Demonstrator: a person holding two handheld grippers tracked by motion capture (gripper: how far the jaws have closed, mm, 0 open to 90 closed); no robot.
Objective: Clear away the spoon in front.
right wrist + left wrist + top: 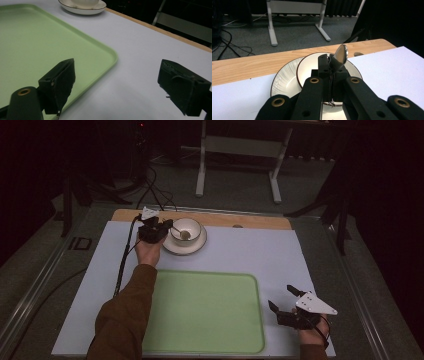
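One spoon (340, 56) pinched in my left gripper (161, 226), jaws closed on its handle, over one bowl (186, 230) on one saucer (200, 247) at 11 o'clock; right gripper (283, 298) wide open, empty, 3 o'clock of one green tray (200, 310)

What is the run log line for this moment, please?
left gripper: shut on spoon above cup | right gripper: open, beside green tray

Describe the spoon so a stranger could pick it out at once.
Find the white mat and, at its far left, the saucer holding a white cup. The spoon is the one shiny metal item, clamped in the left gripper over the cup.
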